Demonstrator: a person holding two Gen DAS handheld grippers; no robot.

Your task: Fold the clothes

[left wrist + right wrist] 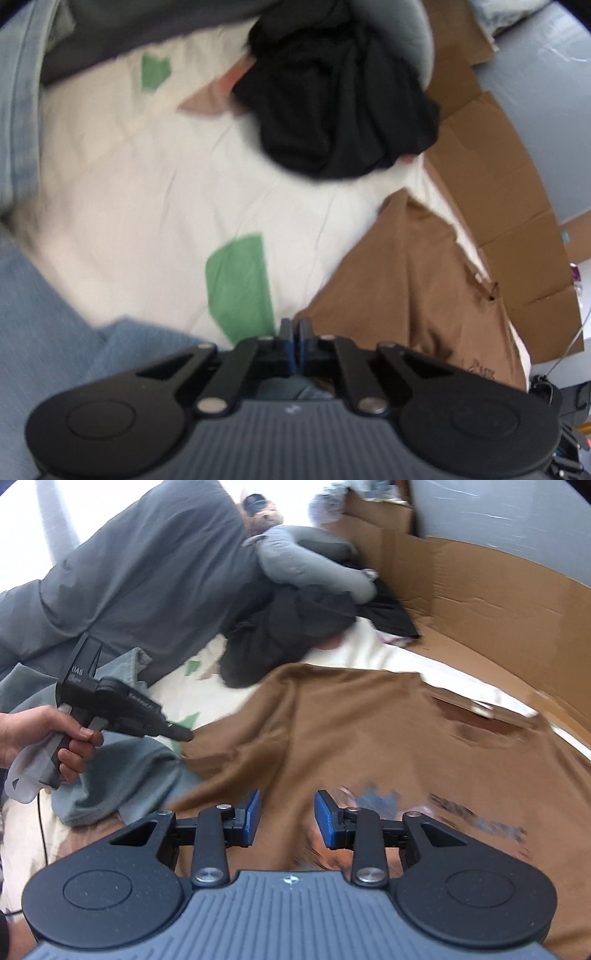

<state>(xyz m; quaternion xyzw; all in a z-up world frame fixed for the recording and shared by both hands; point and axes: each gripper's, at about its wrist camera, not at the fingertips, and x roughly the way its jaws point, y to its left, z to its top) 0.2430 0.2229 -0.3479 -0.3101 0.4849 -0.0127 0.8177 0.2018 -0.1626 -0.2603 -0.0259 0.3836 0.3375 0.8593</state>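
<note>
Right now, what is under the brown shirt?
The brown shirt lies on a white sheet with green patches. The sheet shows at the shirt's edges; what lies beneath the shirt's middle is covered and cannot be seen.

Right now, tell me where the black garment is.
In the left wrist view the black garment lies bunched at the top centre on the white sheet, beside the cardboard and beyond the brown shirt.
</note>
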